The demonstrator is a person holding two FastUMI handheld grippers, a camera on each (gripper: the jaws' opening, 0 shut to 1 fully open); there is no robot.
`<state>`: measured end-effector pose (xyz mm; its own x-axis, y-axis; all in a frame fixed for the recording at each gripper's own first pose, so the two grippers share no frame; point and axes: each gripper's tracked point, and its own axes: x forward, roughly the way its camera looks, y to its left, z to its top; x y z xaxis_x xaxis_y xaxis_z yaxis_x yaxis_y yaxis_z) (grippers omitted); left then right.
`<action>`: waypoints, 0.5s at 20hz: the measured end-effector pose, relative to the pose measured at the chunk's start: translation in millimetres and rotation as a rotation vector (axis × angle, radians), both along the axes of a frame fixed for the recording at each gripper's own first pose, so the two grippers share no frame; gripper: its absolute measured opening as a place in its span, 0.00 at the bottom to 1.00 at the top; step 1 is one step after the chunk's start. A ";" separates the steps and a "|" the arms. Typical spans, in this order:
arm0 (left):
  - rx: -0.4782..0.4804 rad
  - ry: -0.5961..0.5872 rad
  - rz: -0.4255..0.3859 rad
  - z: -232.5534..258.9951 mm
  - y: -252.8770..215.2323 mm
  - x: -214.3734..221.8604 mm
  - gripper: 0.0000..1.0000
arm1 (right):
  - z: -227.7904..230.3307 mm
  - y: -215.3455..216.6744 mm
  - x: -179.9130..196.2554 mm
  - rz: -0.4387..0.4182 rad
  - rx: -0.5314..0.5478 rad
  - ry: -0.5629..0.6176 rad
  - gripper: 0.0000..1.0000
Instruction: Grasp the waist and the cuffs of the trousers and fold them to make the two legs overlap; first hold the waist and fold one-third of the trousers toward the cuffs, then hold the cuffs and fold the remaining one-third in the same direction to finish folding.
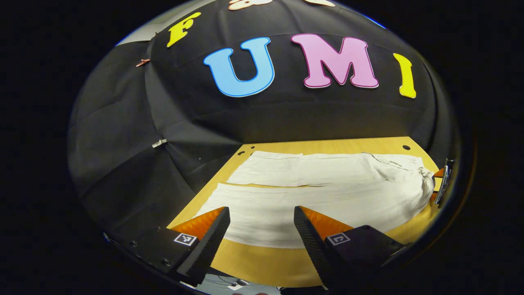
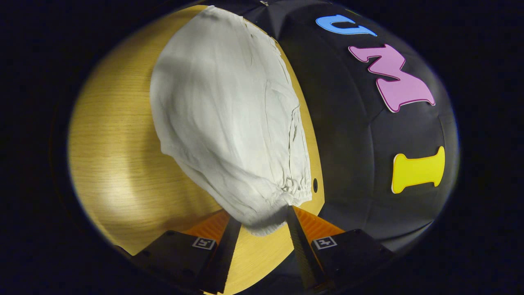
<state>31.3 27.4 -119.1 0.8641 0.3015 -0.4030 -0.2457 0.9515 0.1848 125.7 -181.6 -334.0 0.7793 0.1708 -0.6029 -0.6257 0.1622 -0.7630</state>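
Note:
White trousers [image 1: 327, 192] lie flat on the wooden table [image 1: 262, 258], the two legs side by side with a narrow gap between them. The cuffs [image 1: 217, 200] point left and the gathered waist [image 1: 423, 180] is at the right. My left gripper [image 1: 260, 209] hovers open over the near leg close to its cuff, holding nothing. In the right gripper view the trousers [image 2: 229, 114] stretch away from the elastic waist [image 2: 292, 188]. My right gripper [image 2: 263, 214] is open, with the near waist corner lying between its fingers. That gripper [image 1: 444, 180] also appears beside the waist in the left gripper view.
The black cloth wall [image 1: 123, 135] rises directly behind the table and along its left side. A small hole [image 1: 406, 147] marks the table's far right corner, close to the waist. A bare strip of wood [image 2: 114, 143] runs along the near side of the trousers.

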 end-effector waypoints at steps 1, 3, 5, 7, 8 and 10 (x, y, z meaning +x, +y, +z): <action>-0.004 0.006 -0.006 -2.5 -1.0 1.2 0.99 | -5.1 -0.5 -3.8 -0.002 -0.007 0.029 0.68; -0.009 0.008 -0.015 -5.9 -1.8 3.2 0.99 | -13.5 -1.9 -13.1 0.007 -0.037 0.064 0.41; -0.009 0.012 -0.029 -13.2 1.5 4.0 0.97 | -16.5 -1.0 -16.0 0.030 -0.071 0.074 0.24; -0.019 0.027 -0.052 -29.5 4.4 2.0 0.97 | -17.2 -2.4 -15.4 0.015 -0.066 0.094 0.22; -0.015 0.041 -0.059 -38.5 7.7 0.9 0.97 | -18.4 -2.3 -16.5 0.009 -0.062 0.116 0.22; 0.025 0.075 -0.072 -60.0 23.1 -8.3 0.97 | -19.5 -1.2 -21.0 0.019 -0.087 0.165 0.15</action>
<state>23.0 50.5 -179.1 0.8519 0.2502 -0.4601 -0.1612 0.9611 0.2242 104.7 -182.8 -353.5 0.6658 0.1266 -0.7354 -0.7459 0.0871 -0.6603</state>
